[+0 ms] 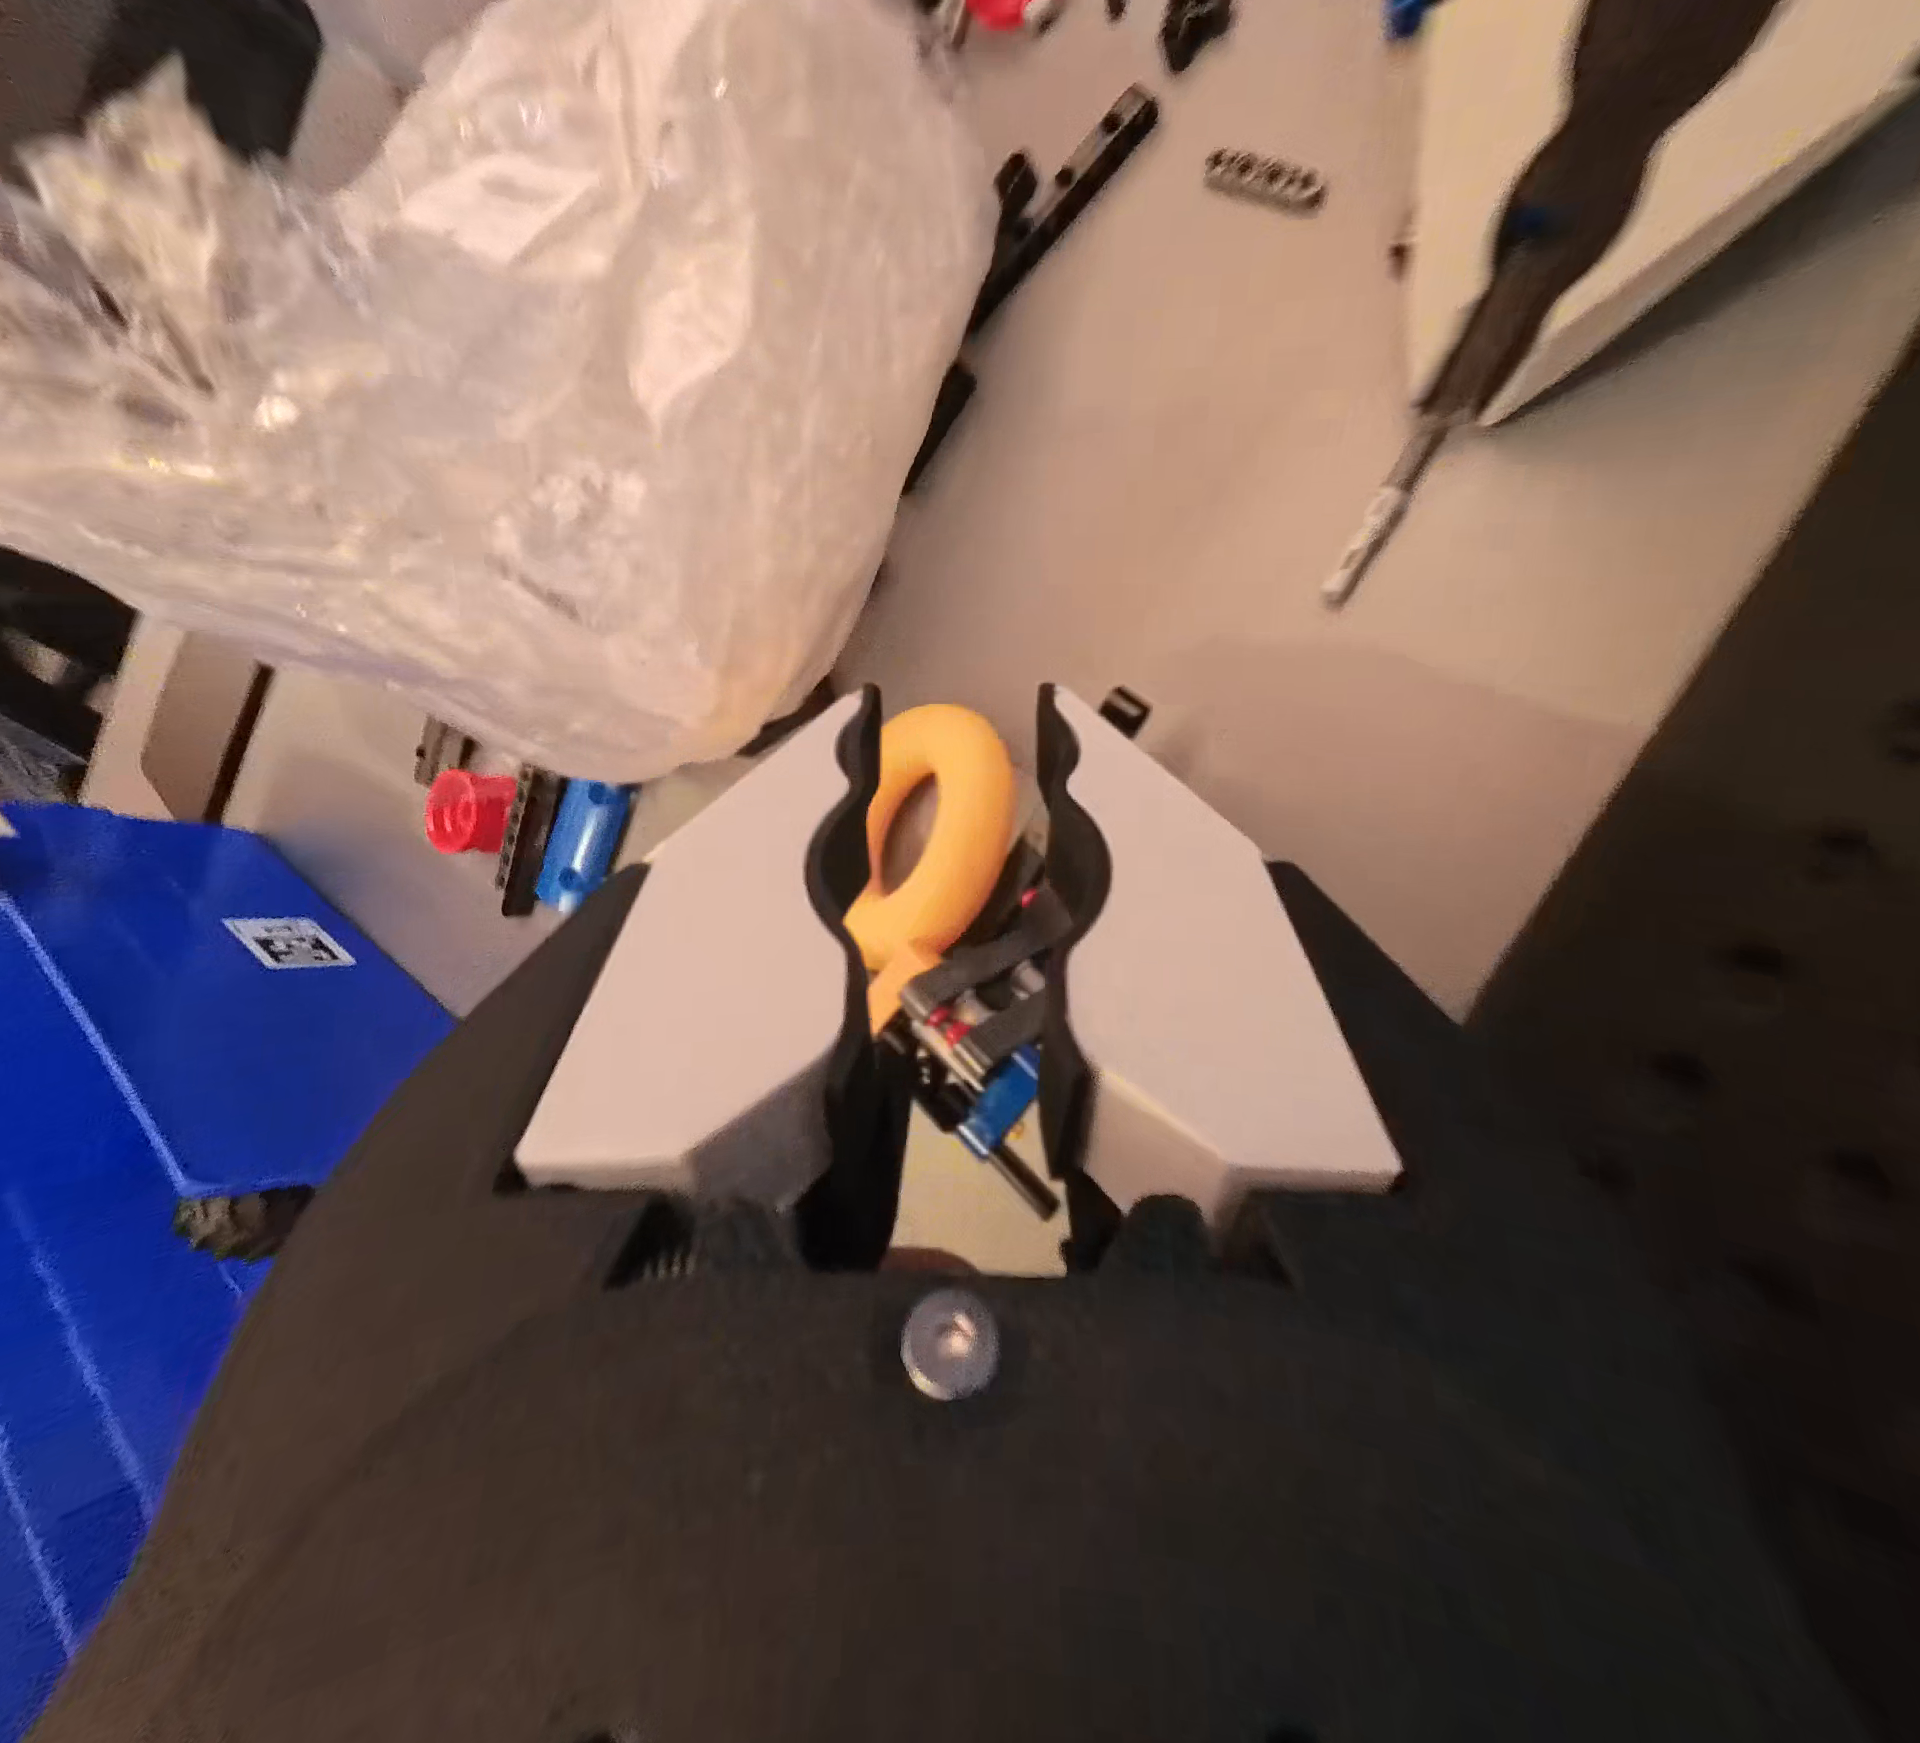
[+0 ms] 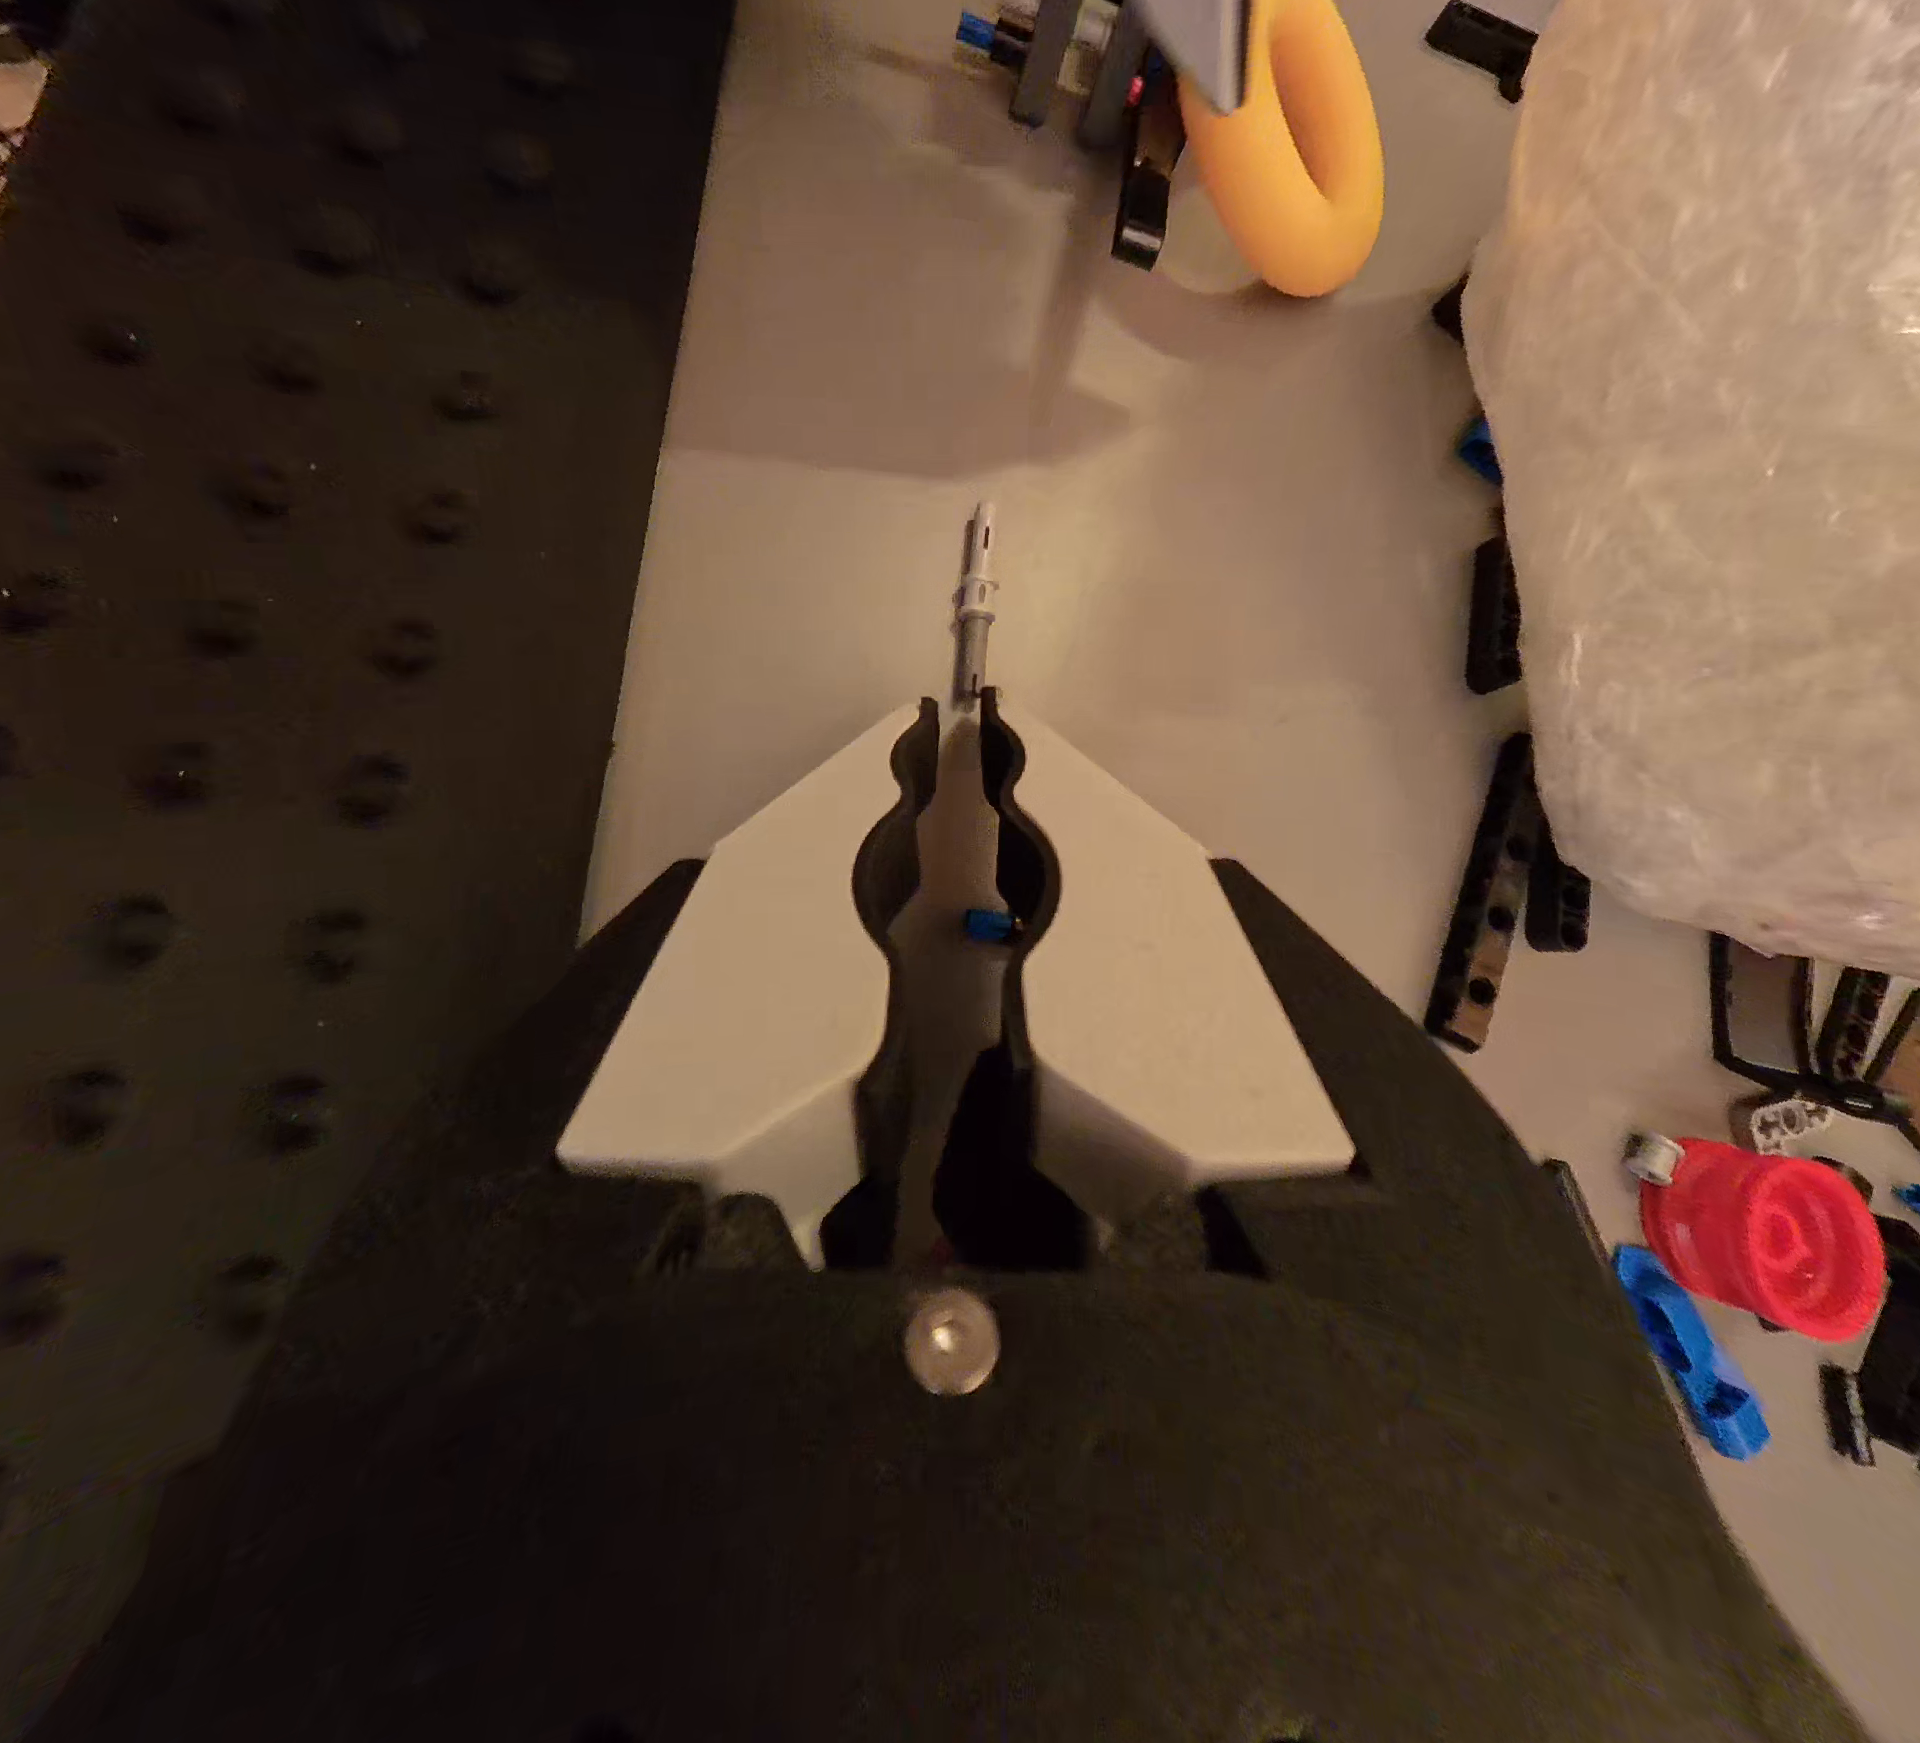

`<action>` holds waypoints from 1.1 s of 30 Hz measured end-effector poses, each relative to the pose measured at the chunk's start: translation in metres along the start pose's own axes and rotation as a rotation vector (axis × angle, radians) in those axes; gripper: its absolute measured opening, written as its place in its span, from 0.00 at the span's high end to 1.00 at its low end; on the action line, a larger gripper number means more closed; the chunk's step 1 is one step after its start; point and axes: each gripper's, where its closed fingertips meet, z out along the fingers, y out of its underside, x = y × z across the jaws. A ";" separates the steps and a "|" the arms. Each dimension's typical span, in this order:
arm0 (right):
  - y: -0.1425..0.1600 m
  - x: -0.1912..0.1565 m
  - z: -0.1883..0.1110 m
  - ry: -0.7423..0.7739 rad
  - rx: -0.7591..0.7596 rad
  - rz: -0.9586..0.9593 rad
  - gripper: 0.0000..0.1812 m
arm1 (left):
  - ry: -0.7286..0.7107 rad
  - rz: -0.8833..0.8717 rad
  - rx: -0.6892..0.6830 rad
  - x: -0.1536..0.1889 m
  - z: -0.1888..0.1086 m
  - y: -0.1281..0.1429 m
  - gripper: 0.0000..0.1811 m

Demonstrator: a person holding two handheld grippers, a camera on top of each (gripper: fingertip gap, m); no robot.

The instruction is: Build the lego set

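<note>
— Any room to get through?
— A bare strip of the table [image 2: 831, 405] runs along its edge by the black studded board [image 2: 312, 446].
— And opposite?
— The crumpled plastic bag [image 2: 1714, 394] bulks there, loose lego beams [image 2: 1496, 893] at its foot.

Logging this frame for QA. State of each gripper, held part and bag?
left gripper: shut on orange ring assembly
orange ring assembly: held, off the table
right gripper: shut on grey pin
grey pin: held by one end, pointing forward
plastic bag: crumpled, lying on table
</note>
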 end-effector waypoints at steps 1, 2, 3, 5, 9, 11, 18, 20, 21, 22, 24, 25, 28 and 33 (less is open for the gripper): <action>-0.001 -0.001 0.000 -0.003 0.004 -0.001 0.97 | 0.021 -0.017 -0.036 -0.003 0.005 0.006 0.84; -0.001 -0.001 0.000 -0.004 0.005 -0.001 0.98 | 0.047 -0.026 -0.079 -0.003 0.010 0.013 0.83; -0.001 -0.002 0.000 -0.004 0.008 -0.001 0.98 | 0.063 -0.029 -0.122 -0.004 0.015 0.020 0.82; -0.002 -0.003 0.000 -0.003 0.013 -0.001 0.97 | 0.080 -0.028 -0.192 -0.003 0.021 0.030 0.83; -0.005 -0.006 -0.003 -0.011 0.023 -0.003 0.98 | 0.146 -0.052 -0.257 0.007 0.029 0.041 0.82; -0.006 -0.007 -0.004 -0.015 0.026 -0.003 0.98 | 0.142 -0.055 -0.229 0.003 0.028 0.037 0.87; -0.008 -0.009 -0.007 -0.027 0.029 0.000 0.99 | 0.075 -0.053 -0.119 -0.013 0.022 0.026 0.92; -0.008 -0.010 -0.008 -0.030 0.028 0.000 0.99 | 0.056 -0.056 -0.089 -0.016 0.022 0.023 0.92; -0.007 -0.011 -0.008 -0.032 0.028 0.000 0.99 | 0.047 -0.067 -0.060 -0.017 0.021 0.019 0.92; -0.007 -0.011 -0.009 -0.035 0.028 0.000 0.99 | 0.040 -0.078 -0.031 -0.019 0.019 0.015 0.92; -0.007 -0.013 -0.009 -0.042 0.030 0.000 0.99 | 0.040 -0.136 0.047 -0.023 0.013 0.005 0.92; -0.006 -0.014 -0.010 -0.044 0.030 0.000 0.99 | 0.050 -0.181 0.097 -0.026 0.009 0.000 0.92; -0.004 -0.012 -0.009 -0.048 0.030 0.004 0.99 | 0.054 -0.253 0.207 -0.035 -0.003 -0.007 0.92; -0.002 -0.011 -0.010 -0.048 0.031 0.012 0.99 | 0.083 -0.353 0.372 -0.050 -0.030 -0.011 0.92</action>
